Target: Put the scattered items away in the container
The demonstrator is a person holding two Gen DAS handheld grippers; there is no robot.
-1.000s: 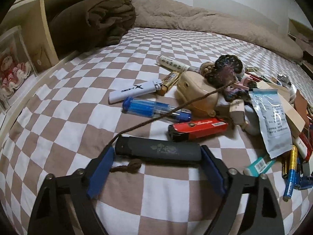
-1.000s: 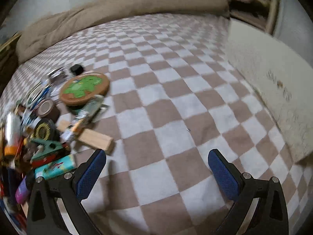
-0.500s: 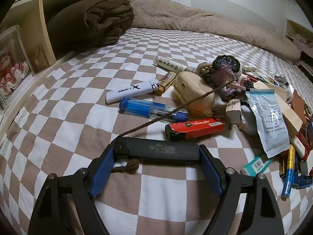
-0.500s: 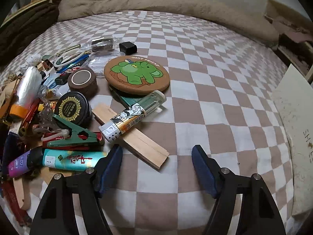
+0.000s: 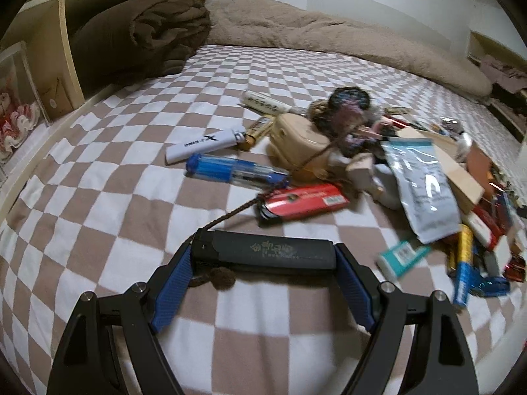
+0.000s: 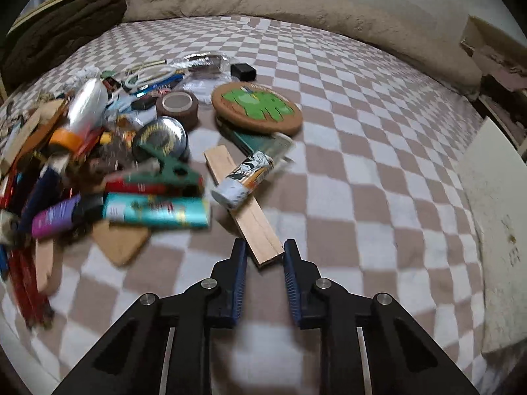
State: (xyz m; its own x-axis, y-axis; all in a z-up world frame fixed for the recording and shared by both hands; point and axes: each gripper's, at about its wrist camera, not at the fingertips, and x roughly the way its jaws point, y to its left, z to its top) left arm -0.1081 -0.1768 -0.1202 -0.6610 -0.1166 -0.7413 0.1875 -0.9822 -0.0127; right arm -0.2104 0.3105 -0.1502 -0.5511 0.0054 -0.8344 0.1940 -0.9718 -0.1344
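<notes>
Left gripper (image 5: 263, 256): we grasp long black bar-shaped case (image 5: 263, 252) endwise between blue pads; brown braided cord (image 5: 230, 212) runs from its left end toward pile ahead. Red rectangular lighter (image 5: 303, 201) just beyond case; blue translucent lighter (image 5: 230, 169) further ahead.

Right gripper (image 6: 262, 256): we see jaws clenched on near end of flat light wooden strip (image 6: 243, 207). White printed cylinder tube (image 6: 245, 179) lies across strip ahead. Round cork coaster with green print (image 6: 257, 107) beyond. Container: cannot tell where.
</notes>
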